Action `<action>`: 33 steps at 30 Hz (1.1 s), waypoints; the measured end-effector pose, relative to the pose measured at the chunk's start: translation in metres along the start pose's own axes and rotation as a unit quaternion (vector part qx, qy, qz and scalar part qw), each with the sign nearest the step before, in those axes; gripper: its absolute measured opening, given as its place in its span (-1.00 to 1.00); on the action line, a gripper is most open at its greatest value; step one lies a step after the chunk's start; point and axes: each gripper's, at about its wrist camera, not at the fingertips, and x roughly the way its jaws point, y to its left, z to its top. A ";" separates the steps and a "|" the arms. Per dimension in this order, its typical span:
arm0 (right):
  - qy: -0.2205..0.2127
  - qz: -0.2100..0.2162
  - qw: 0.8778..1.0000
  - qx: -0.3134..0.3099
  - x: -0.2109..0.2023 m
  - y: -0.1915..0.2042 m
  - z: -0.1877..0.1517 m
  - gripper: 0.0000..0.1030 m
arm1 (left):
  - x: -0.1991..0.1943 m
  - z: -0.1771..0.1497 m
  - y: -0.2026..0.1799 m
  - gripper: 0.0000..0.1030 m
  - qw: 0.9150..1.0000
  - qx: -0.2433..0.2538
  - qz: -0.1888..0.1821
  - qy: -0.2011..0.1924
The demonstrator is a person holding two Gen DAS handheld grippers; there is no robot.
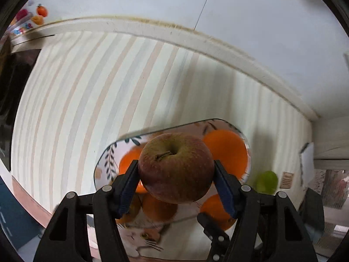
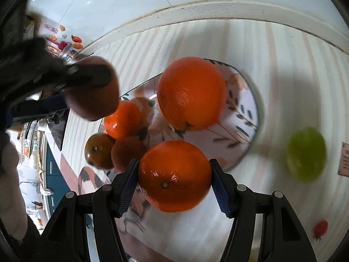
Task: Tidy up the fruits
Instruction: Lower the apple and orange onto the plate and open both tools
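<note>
Left gripper (image 1: 176,172) pinching an apple (image 1: 176,168), right gripper (image 2: 174,176) pinching an orange (image 2: 174,175), above a crowded plate (image 2: 250,113); may roll off.

Wall: pale glossy grey-white panels (image 1: 250,21) with a thin seam
Table covering: pastel-striped cloth (image 1: 87,91)
Edge: cream raised ledge (image 2: 218,6)
Cabinet: dark teal cabinet front (image 2: 52,174), left

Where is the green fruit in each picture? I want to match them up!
Left wrist view: the green fruit sits low on the right, on the striped cloth, just right of the plate and partly behind the gripper's right finger.
Right wrist view: the green fruit is at the right edge, blurry, on the cloth to the right of the plate.
Shared landmark: the leaf-patterned plate that holds the oranges.
</note>
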 end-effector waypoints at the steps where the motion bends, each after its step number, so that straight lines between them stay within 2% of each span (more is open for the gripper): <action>1: 0.003 0.001 1.000 0.006 0.004 0.000 0.001 0.28 | 0.005 0.004 0.001 0.24 1.000 0.004 0.003 0.008; 4: 0.008 0.007 1.000 0.021 0.016 0.001 0.006 0.28 | 0.024 0.012 -0.002 0.24 0.999 0.012 0.014 0.032; 6: 0.018 0.020 0.999 0.038 0.024 -0.001 0.006 0.31 | 0.032 0.011 -0.003 0.25 0.999 0.017 0.004 0.050; 8: 0.019 0.033 0.998 0.048 0.026 -0.002 0.007 0.41 | 0.035 0.012 -0.006 0.25 0.998 0.023 0.000 0.060; 9: 0.018 0.036 0.998 0.048 0.024 -0.001 0.007 0.53 | 0.035 0.012 -0.007 0.25 0.998 0.023 -0.002 0.060; 11: 0.016 0.033 0.998 0.045 0.020 0.001 0.008 0.56 | 0.030 0.011 -0.007 0.33 0.998 0.020 -0.008 0.055; 13: 0.019 0.033 0.998 0.047 0.017 0.001 0.007 0.78 | 0.022 0.011 -0.005 0.50 0.999 0.014 -0.016 0.045; 15: 0.022 0.030 0.998 0.048 0.012 0.003 0.004 0.81 | 0.013 0.009 -0.002 0.64 0.999 0.011 -0.019 0.033; 18: 0.022 0.012 0.999 0.043 0.002 0.002 0.001 0.83 | -0.004 -0.001 0.007 0.64 1.000 -0.001 -0.026 0.012; 28: -0.016 -0.075 0.997 -0.027 -0.039 0.020 0.000 0.84 | -0.042 -0.050 0.035 0.64 0.997 -0.028 0.026 -0.060; 33: -0.031 -0.096 0.993 -0.059 -0.065 0.023 -0.003 0.84 | -0.058 -0.082 0.044 0.64 0.994 -0.041 0.039 -0.091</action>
